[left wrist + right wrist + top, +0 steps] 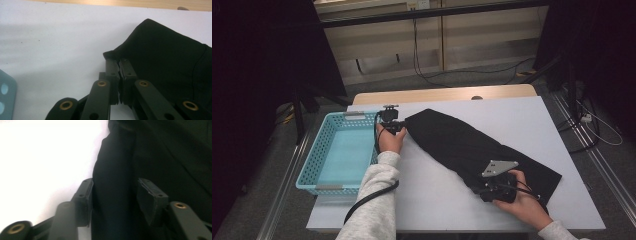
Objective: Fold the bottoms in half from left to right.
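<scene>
Your black cloth [472, 147] lies stretched diagonally on the white surface [437, 195], from near the blue basket [314, 170] toward the near right corner. From the high view you see the whole length of the cloth and both your hands at its two ends, but not how the jaws stand. The left gripper view gives this detail: your left hand-held gripper [119, 65] is clenched on the far corner of the cloth, the two pads pressed together with the thin edge of fabric between them. In the right gripper view, your right hand-held gripper [113, 192] has a thick fold of the cloth between its jaws; the left pad [85, 195] touches the fold, while the right pad [150, 197] stands a little apart from it, so it is not yet grasping. The basket stands beside your left hand, at the left edge of the surface.
</scene>
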`<state>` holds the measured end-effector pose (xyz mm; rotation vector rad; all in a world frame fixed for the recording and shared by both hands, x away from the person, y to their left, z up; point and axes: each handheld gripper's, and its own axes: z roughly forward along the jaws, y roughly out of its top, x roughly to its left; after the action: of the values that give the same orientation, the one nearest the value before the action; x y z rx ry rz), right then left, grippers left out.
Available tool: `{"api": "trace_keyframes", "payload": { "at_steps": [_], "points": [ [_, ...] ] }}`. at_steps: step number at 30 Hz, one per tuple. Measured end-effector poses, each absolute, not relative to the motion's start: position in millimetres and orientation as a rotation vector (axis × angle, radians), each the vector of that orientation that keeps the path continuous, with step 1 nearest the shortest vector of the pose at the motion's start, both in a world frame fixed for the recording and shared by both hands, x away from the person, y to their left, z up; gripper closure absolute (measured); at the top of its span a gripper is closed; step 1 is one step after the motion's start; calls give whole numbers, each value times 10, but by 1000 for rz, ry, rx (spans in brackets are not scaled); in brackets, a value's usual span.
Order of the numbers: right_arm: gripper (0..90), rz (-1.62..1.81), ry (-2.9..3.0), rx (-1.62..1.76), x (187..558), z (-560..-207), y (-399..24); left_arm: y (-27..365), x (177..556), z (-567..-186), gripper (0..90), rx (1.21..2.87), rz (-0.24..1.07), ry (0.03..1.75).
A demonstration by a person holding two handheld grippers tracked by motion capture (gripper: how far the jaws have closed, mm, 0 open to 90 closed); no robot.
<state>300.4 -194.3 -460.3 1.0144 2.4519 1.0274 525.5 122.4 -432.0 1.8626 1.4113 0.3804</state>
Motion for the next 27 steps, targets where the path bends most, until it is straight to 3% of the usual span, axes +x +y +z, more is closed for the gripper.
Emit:
{"api": "trace_keyframes", "payload": {
  "at_steps": [4,12,14,16,18,20,22,23,27],
  "points": [
    [817,994,2444,998,2997,-4581,-1953,1237,5257,-4294,872,1848,380,1416],
    [841,1075,2534,1016,2926,-4555,-2058,1274,5238,-4294,871,1855,376,1429],
    [802,1080,2532,1024,2931,-4561,-2055,1281,5234,-4319,864,1862,373,1428],
    [670,1094,2526,1033,2935,-4557,-2049,1284,5238,-4334,833,1864,386,1425],
    [613,1107,2526,1023,2935,-4544,-2044,1291,5248,-4331,743,1862,413,1413],
    [502,1109,2496,1037,2942,-4526,-2051,1286,5269,-4330,710,1871,391,1410],
    [493,1124,2485,1031,2953,-4504,-2074,1282,5287,-4334,640,1890,404,1393],
    [442,1130,2472,1042,2963,-4494,-2088,1276,5298,-4344,624,1883,410,1380],
    [371,1149,2417,1060,2992,-4454,-2158,1260,5319,-4405,442,1881,390,1381]
  ]
}}
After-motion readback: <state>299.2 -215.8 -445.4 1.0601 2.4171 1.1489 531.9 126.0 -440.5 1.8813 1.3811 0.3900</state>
